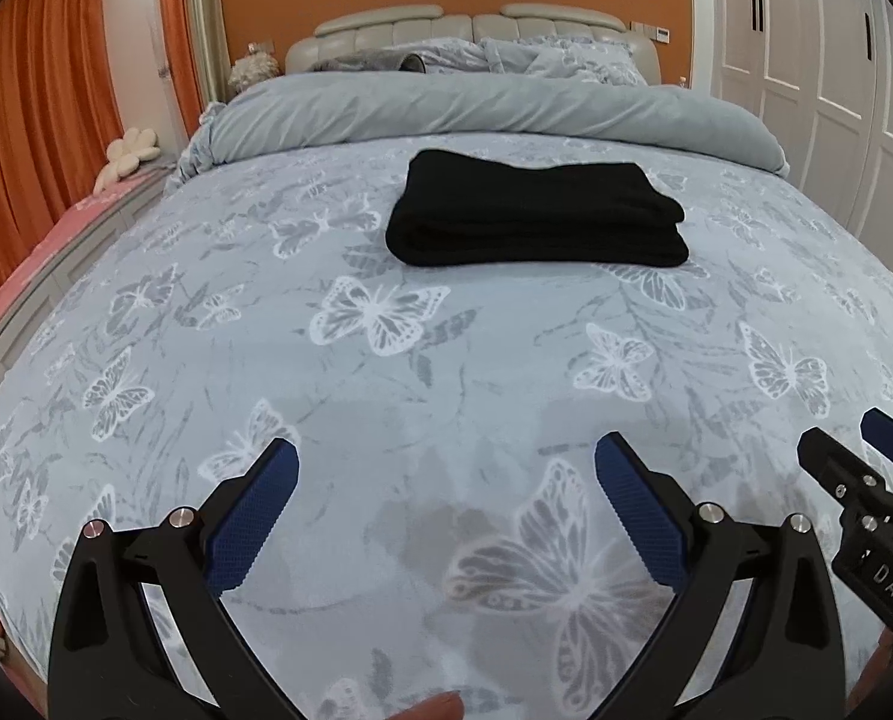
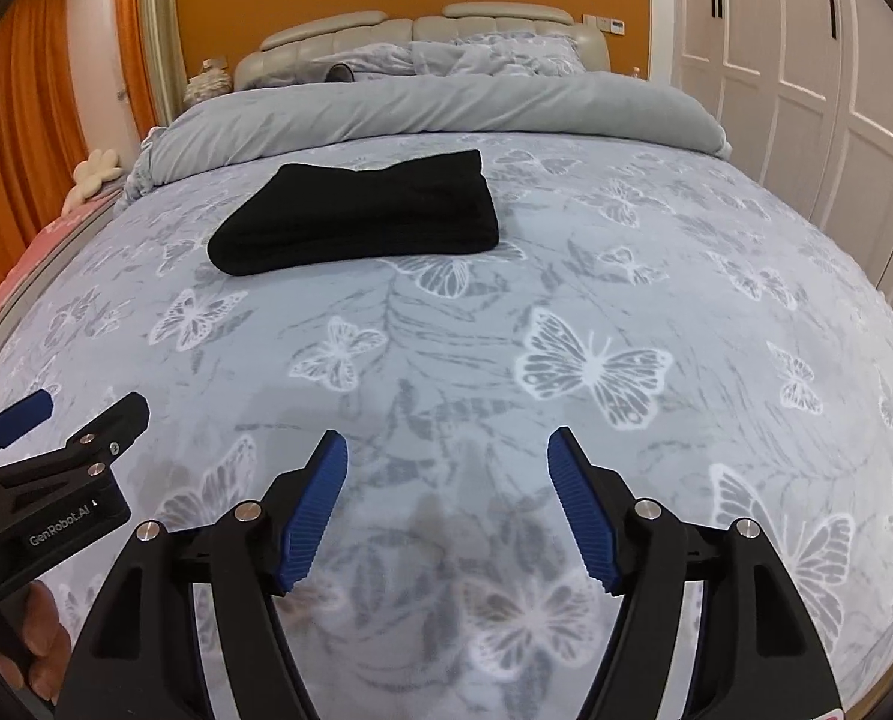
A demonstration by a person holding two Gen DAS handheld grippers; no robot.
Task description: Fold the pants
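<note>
Black pants (image 1: 536, 213) lie folded into a thick rectangle on the butterfly-print bedspread (image 1: 386, 372), well beyond both grippers. In the right wrist view the pants (image 2: 359, 219) sit up and to the left. My left gripper (image 1: 446, 459) hovers over the near part of the bed, open wide, nothing between its blue pads (image 1: 248, 522). My right gripper (image 2: 446, 450) is beside it, open, with only bedspread (image 2: 566, 300) between its pads. Each gripper shows in the other's view: the right gripper (image 1: 848, 438) at the right edge, the left gripper (image 2: 86, 411) at the left edge.
A rolled grey duvet (image 1: 476, 105) and pillows (image 1: 542, 54) lie across the head of the bed under a padded headboard (image 1: 464, 24). Orange curtains (image 1: 44, 120) hang at the left, white wardrobe doors (image 1: 806, 60) stand at the right. A plush flower (image 1: 128, 150) rests left of the bed.
</note>
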